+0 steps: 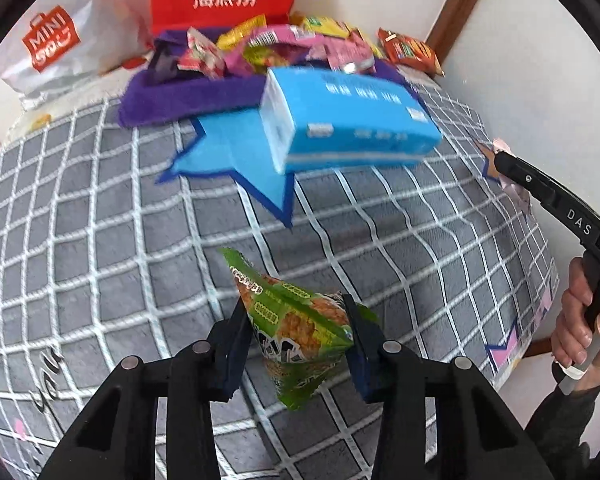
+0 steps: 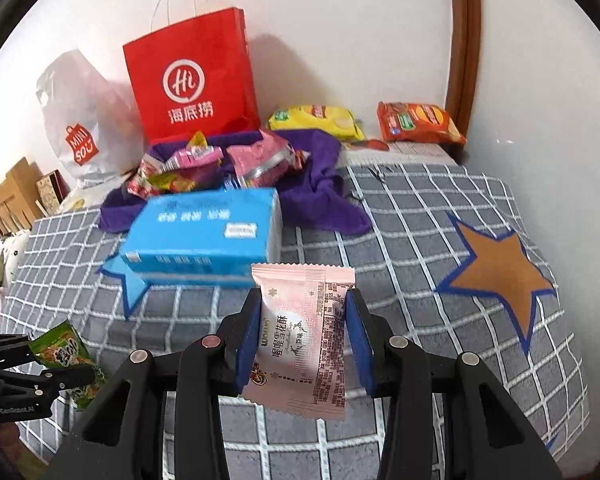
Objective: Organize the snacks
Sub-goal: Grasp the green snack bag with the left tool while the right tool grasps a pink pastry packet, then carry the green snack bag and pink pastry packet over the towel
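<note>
Left gripper [image 1: 298, 328]: fingers pressed onto a green snack packet [image 1: 296, 324], which is pinched between the blue pads and hangs tilted above the grey checked blanket [image 1: 100, 240], not touching it.

Right gripper [image 2: 304, 328]: fingers clamped on a pink snack packet [image 2: 304, 332], held upright with its printed face toward the camera and its crimped top edge above the fingertips.

Ahead of both tools: blue box [image 2: 204, 232], lying flat on a blue star patch [image 1: 236, 160] of the blanket; its label is blurred. Just beyond the box, a purple cloth [image 2: 324, 196] carries a heap of mixed snack packets [image 2: 220, 160] in pink, yellow and red.

Behind the heap, against the wall: red paper bag [image 2: 192, 76] standing upright, white plastic bag [image 2: 80, 120] to its left. Right of the red bag, a yellow packet [image 2: 316, 120] and an orange packet [image 2: 420, 120] lie near the wooden corner post [image 2: 464, 40].

An orange star patch [image 2: 496, 272] lies ahead-right of the right gripper.
</note>
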`<state>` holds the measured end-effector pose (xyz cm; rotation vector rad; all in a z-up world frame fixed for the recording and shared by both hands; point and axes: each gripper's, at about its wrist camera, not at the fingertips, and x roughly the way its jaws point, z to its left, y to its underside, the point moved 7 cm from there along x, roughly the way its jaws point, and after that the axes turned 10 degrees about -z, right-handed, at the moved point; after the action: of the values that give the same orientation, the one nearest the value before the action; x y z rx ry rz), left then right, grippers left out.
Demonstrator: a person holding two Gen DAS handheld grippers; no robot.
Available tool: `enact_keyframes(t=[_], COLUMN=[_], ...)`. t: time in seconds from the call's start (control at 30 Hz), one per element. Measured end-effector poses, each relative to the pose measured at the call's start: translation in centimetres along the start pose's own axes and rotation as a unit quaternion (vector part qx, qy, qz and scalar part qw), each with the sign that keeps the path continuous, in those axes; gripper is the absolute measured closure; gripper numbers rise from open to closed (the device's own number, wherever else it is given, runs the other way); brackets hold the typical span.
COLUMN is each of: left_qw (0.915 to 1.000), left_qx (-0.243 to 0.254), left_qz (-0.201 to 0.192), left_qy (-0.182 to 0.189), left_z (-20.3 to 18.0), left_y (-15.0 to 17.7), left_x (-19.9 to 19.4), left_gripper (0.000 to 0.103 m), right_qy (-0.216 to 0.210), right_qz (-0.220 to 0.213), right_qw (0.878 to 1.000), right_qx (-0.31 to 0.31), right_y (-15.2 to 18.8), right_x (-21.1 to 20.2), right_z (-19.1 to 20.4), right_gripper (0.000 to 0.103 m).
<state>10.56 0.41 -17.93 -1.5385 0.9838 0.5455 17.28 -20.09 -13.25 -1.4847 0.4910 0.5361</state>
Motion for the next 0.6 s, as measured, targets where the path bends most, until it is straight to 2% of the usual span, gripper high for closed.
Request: enact_keyframes(t=[0.3, 0.6], left_qw=[0.9997, 0.9989], left_qx=[-0.015, -0.018], left_qz=[-0.019, -0.043], left_qy=[0.004, -0.011], left_z=[1.0, 2.0], left_y=[-3.8, -10.1], left_x=[-0.9, -0.8], left_gripper=[0.064, 0.064], right_qy=[-0.009, -0.022], right_qz=[-0.016, -0.034], right_qw=[1.000, 0.999], right_qx=[-0.012, -0.028], right_y=[-3.5, -8.5], right_x=[0.7, 3.2], right_z=[1.4, 2.6], right_gripper=[0.062, 0.062])
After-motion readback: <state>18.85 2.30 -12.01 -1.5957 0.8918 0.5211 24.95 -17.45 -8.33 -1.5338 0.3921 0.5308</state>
